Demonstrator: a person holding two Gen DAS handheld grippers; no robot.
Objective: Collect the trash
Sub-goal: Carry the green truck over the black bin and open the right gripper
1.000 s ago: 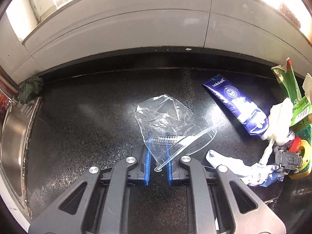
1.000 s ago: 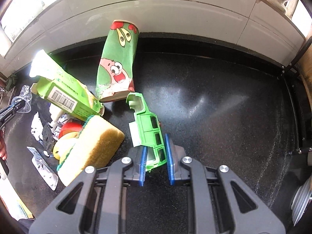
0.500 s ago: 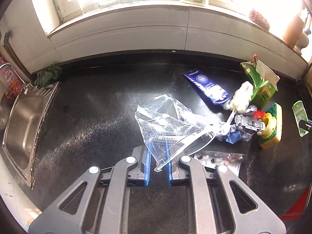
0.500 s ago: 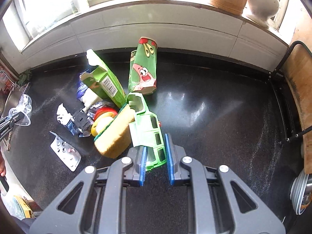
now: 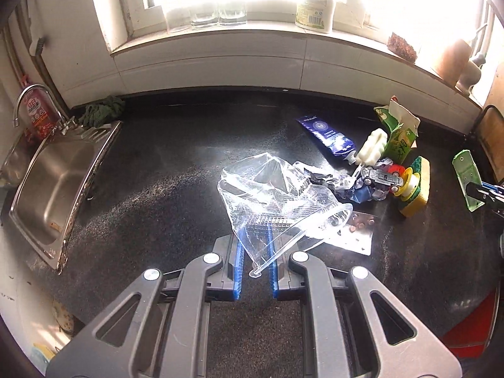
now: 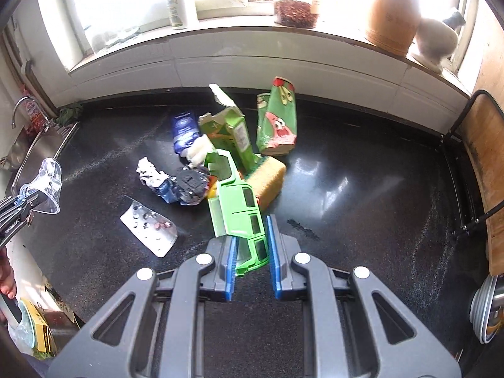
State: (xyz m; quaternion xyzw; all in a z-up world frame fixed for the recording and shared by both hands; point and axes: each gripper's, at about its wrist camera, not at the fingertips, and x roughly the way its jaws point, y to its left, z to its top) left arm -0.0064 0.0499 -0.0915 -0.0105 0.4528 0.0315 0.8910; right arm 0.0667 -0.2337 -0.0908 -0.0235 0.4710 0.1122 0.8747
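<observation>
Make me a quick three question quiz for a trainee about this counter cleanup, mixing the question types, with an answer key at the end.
1. True or false: the left gripper is shut on a crumpled clear plastic cup.
2. What does the right gripper hold? A) yellow sponge with green scouring side B) bright green plastic toy car body C) silver foil pill blister sheet
3. Fill in: the dark blue squeeze tube lies on the black speckled countertop, on the ______ side of the opened green drink carton in the right wrist view.

Key: 1 true; 2 B; 3 left.
</observation>
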